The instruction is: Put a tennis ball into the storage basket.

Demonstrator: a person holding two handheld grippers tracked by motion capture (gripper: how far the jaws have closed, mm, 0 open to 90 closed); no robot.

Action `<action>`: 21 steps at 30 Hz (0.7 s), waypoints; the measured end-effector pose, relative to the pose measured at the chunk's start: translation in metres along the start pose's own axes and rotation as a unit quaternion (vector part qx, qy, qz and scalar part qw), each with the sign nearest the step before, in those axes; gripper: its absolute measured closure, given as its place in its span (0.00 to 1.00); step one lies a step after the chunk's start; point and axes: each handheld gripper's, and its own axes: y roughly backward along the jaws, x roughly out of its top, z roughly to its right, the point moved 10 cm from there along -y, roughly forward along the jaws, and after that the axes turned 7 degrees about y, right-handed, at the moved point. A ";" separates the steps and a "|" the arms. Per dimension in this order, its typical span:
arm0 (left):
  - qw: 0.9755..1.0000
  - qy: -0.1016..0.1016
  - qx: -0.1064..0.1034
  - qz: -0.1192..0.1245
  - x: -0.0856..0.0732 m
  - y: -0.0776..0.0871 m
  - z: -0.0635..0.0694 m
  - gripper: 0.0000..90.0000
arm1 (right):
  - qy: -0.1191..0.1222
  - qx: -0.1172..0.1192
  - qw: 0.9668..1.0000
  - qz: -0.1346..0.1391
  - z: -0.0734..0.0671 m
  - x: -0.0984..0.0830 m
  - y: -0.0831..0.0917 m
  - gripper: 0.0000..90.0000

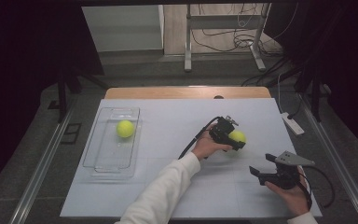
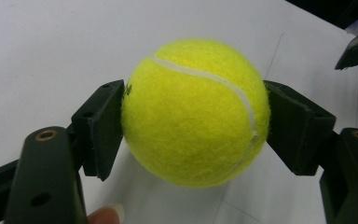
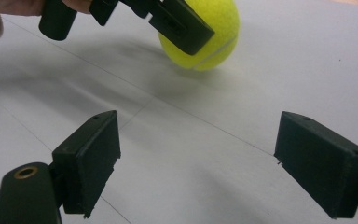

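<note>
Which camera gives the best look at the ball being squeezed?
The left gripper view: the held tennis ball sits close up between both jaws. The high view shows it small; the right gripper view shows it partly hidden.

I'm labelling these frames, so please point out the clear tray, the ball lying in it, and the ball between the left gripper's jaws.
clear tray (image 1: 99, 164): high view, bare floor near its front end.
ball in the tray (image 1: 125, 129): high view, its middle.
gripped ball (image 2: 193, 112): left gripper view, centre of its felt.
</note>
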 end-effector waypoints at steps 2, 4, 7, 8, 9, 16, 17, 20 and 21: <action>1.000 0.001 0.000 0.005 0.001 0.003 0.000 0.30 | 0.000 0.000 1.000 0.000 0.000 0.000 0.000 0.16; 1.000 0.002 0.002 0.008 0.001 0.006 0.000 0.30 | 0.000 0.000 1.000 0.000 0.000 0.000 0.000 0.16; 1.000 0.000 0.005 0.014 0.002 0.011 -0.001 0.30 | 0.001 -0.001 1.000 0.002 0.000 0.001 0.000 0.16; 1.000 -0.002 0.006 0.014 0.002 0.014 -0.002 0.30 | 0.001 -0.001 1.000 0.002 0.000 0.001 0.000 0.16; 1.000 0.001 0.006 0.018 0.002 0.015 -0.001 0.30 | 0.001 -0.001 1.000 0.001 0.000 0.001 0.000 0.16; 1.000 -0.003 0.009 0.028 0.003 0.025 -0.001 0.30 | 0.001 -0.001 1.000 0.000 -0.001 0.000 -0.001 0.16; 1.000 -0.005 0.010 0.029 0.003 0.026 -0.002 0.30 | 0.001 -0.001 1.000 0.000 -0.001 0.001 -0.001 0.16; 0.999 -0.004 0.010 0.033 0.002 0.029 -0.001 0.30 | 0.001 -0.001 1.000 0.000 0.000 0.000 -0.001 0.16; 0.999 -0.004 0.010 0.034 0.002 0.030 -0.001 0.30 | 0.002 -0.001 1.000 0.000 0.000 0.000 -0.001 0.16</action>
